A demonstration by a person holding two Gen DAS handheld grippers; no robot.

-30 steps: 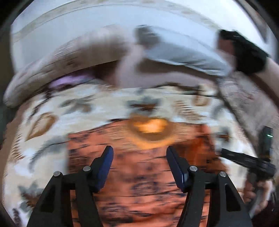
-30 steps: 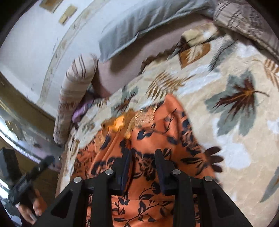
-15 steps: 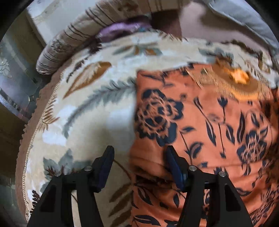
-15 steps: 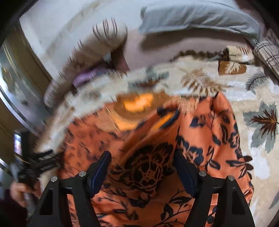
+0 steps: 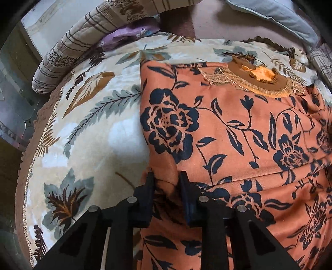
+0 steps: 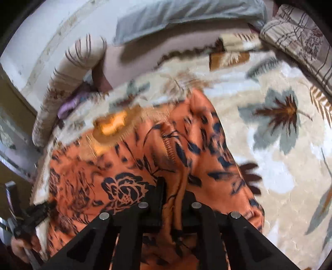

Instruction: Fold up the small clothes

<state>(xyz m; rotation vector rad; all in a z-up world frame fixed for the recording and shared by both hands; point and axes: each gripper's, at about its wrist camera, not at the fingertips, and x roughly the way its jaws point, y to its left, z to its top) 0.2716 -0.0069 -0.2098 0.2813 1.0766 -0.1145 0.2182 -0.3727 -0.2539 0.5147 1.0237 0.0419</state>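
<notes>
Right at the lens, your left gripper (image 5: 166, 182) has its fingers closed on a pinch of the orange floral garment (image 5: 238, 128), taken at the garment's left edge where it meets the leaf-print blanket (image 5: 93, 128). Your right gripper (image 6: 173, 190) likewise has its fingers drawn in on a raised ridge of the same cloth, nearer the garment's right side, though that view is blurred and the exact bite is hard to read.

From both grips the garment runs straight ahead, away from you, its long axis pointing toward the embroidered neckline (image 5: 261, 81) at the far end. So you hold the near hem region with both hands, and the collar lies directly forward of the fingers. That is likely the relation the fold turns on: carrying the near end forward along that axis would bring hem toward neckline. Neither hand looks clearly nearer the collar; the left sits at the outer edge, the right further in.

Beyond the garment lie the striped bolster (image 5: 83, 45), a purple cloth (image 5: 124, 35) tucked against it, and a grey pillow (image 6: 186, 16) at the back of the bed.
</notes>
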